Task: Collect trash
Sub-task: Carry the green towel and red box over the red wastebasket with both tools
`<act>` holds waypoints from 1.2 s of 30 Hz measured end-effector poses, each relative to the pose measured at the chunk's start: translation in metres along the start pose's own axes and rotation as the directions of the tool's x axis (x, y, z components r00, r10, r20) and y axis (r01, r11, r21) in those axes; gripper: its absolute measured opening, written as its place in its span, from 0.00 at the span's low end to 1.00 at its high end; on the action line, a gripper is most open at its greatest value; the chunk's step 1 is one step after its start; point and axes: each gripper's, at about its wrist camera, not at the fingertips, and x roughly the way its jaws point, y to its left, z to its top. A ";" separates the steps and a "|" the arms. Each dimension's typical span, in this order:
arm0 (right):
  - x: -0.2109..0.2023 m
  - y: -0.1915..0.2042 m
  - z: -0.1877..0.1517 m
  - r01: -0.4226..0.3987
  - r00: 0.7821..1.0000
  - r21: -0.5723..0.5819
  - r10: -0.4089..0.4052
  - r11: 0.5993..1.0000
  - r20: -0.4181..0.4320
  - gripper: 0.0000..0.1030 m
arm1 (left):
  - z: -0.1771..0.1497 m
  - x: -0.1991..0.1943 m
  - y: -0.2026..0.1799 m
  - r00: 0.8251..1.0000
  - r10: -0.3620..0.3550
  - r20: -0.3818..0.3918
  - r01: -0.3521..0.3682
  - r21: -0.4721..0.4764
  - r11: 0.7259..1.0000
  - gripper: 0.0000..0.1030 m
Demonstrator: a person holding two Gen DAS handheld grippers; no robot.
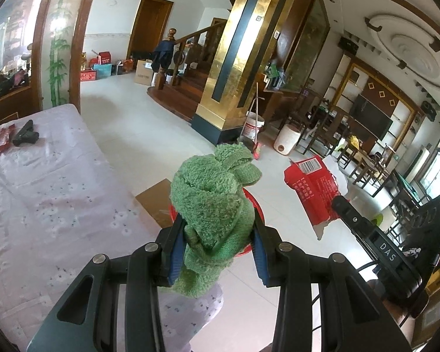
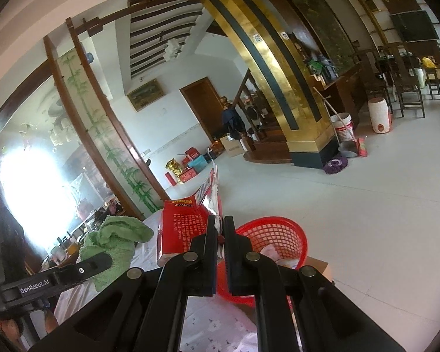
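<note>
My left gripper (image 1: 217,223) is shut on a crumpled green towel (image 1: 211,199) and holds it over the red mesh basket (image 1: 256,205), which the towel mostly hides. My right gripper (image 2: 219,223) is shut on a torn red snack bag (image 2: 184,223) and holds it just left of the red basket (image 2: 275,234), which has some white trash inside. The red bag (image 1: 311,187) and the right gripper's body also show in the left wrist view, and the towel (image 2: 114,243) in the right wrist view.
A table with a pale floral cloth (image 1: 44,193) lies at left, with a red wrapper (image 1: 4,139) and a black object (image 1: 26,135) at its far end. A cardboard sheet (image 1: 155,199) lies under the basket. A gold pillar (image 1: 234,82), buckets and chairs stand across the tiled floor.
</note>
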 end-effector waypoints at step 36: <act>0.075 -0.035 0.003 0.079 0.995 0.048 -0.075 0.996 -0.067 0.04 | 0.017 0.106 -0.004 0.990 -0.039 -0.132 0.033 -0.049 0.998 0.37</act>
